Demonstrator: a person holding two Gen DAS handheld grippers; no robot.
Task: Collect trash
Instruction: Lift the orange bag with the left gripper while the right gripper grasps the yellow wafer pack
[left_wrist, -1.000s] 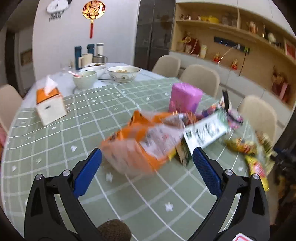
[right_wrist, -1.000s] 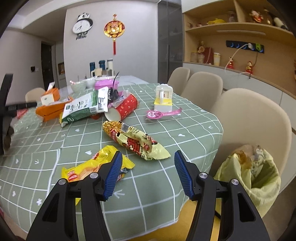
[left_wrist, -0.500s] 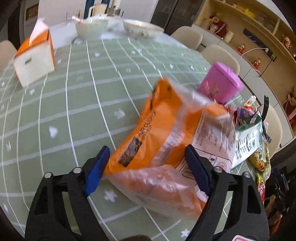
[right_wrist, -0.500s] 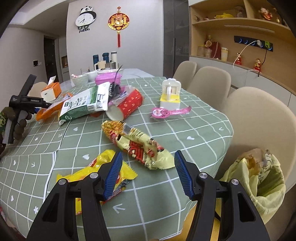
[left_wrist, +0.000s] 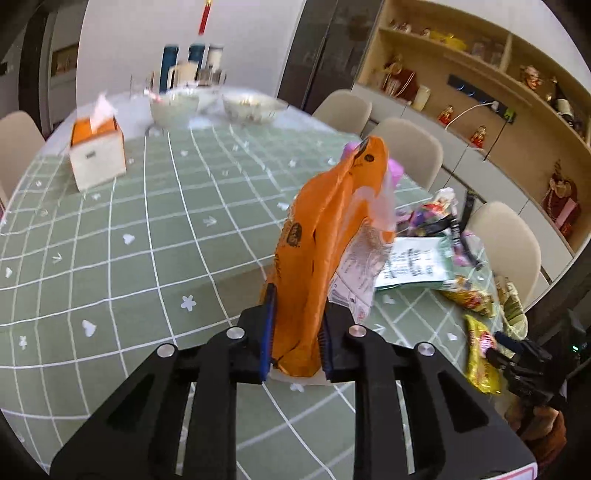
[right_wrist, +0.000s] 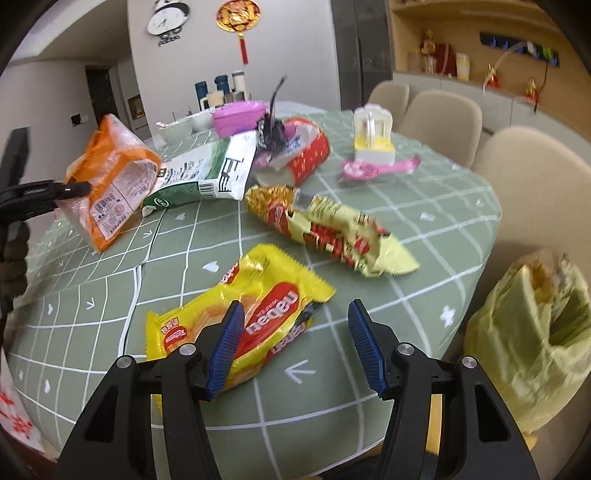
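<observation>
Bag (left_wrist: 321, 258), orange, light and crinkly-soft, stands pinched at its lower end in my left claw (left_wrist: 295, 332), whose jaws are closing on it above the table (left_wrist: 147, 240), while my right claw (right_wrist: 295, 347) gapes over a slippery yellow wrapper (right_wrist: 251, 306).

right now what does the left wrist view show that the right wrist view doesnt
Only the left wrist view shows the tissue box and the left gripper up close, its blue fingers closing on the lower end of the orange bag.

Only the right wrist view shows the wall clock, the yellow trash bag beside the table and the open right gripper over a yellow snack wrapper.

Both show the green checked tablecloth, the orange bag, the green-and-white packet and the beige chairs.
</observation>
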